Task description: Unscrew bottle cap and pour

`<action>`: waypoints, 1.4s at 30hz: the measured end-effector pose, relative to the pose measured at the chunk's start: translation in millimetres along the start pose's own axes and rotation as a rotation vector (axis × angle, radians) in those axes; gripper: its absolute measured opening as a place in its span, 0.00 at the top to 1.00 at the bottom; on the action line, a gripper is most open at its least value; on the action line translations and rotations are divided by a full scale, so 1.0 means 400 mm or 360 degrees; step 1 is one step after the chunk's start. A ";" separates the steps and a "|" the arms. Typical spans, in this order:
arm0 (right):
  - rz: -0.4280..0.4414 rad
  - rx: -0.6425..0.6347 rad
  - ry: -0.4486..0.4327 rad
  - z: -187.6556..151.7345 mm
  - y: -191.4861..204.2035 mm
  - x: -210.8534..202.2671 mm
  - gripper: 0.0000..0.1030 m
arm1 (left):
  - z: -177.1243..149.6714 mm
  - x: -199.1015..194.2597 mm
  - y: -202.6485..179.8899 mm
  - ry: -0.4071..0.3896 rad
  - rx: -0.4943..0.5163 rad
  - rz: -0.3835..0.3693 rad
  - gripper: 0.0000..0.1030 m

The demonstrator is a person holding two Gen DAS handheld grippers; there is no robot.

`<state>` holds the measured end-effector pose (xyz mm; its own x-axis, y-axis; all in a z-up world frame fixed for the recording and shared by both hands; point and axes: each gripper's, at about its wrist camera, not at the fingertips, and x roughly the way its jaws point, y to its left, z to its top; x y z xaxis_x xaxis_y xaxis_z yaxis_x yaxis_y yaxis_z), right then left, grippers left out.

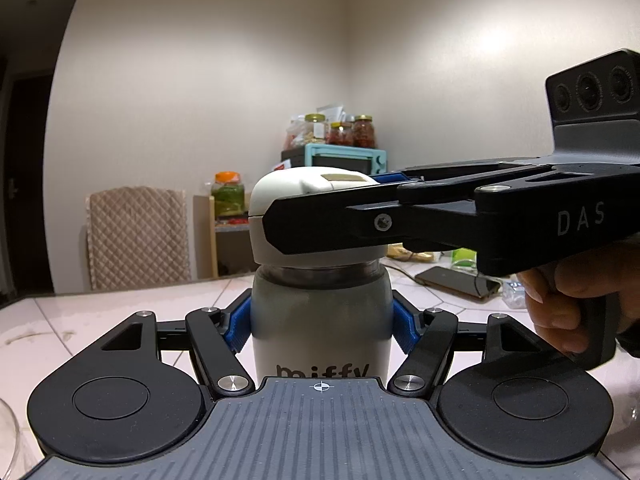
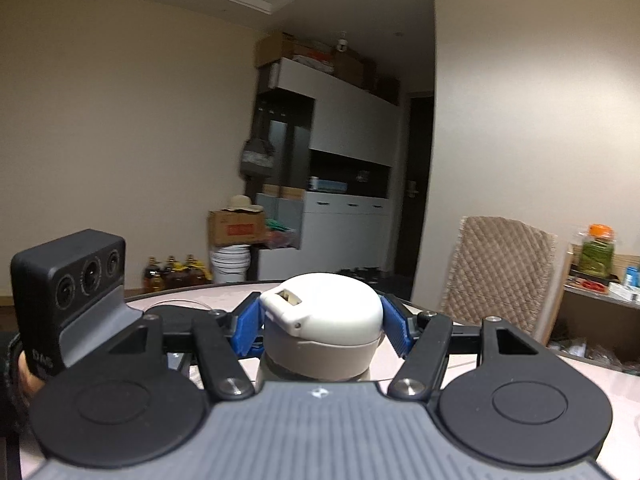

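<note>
A grey bottle (image 1: 320,320) printed "miffy" stands upright on the pale tiled table (image 1: 120,312). My left gripper (image 1: 321,326) is shut on its body, blue pads pressed to both sides. The bottle's white domed cap (image 1: 292,196) carries a flip lid. My right gripper (image 1: 320,208) comes in from the right at cap height and is shut on the cap. In the right wrist view the cap (image 2: 332,312) sits between the blue fingers (image 2: 394,328) of the right gripper (image 2: 322,326), and the left gripper's camera block (image 2: 68,280) shows at the left.
A hand (image 1: 572,308) holds the right gripper's handle. A phone (image 1: 456,280) and snack packets lie on the table at the right. A glass rim (image 1: 8,440) shows at bottom left. A quilted chair (image 1: 136,236), jars and a small teal oven stand behind.
</note>
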<state>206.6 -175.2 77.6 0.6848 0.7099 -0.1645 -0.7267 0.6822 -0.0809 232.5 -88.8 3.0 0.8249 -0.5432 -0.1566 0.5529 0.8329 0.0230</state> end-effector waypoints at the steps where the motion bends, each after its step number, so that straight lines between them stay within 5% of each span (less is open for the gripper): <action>1: 0.0012 -0.0006 -0.0005 0.001 -0.002 -0.001 0.36 | 0.000 0.005 -0.002 0.0001 0.0002 0.0001 0.30; 42: -0.0056 -0.0056 -0.0115 0.025 0.017 0.006 0.36 | -0.003 -0.013 -0.002 0.0000 0.0006 -0.0006 0.30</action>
<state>204.1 -167.1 86.7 0.7113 0.6971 -0.0897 -0.7025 0.7014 -0.1201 227.5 -86.4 2.7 0.8228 -0.5462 -0.1569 0.5563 0.8306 0.0259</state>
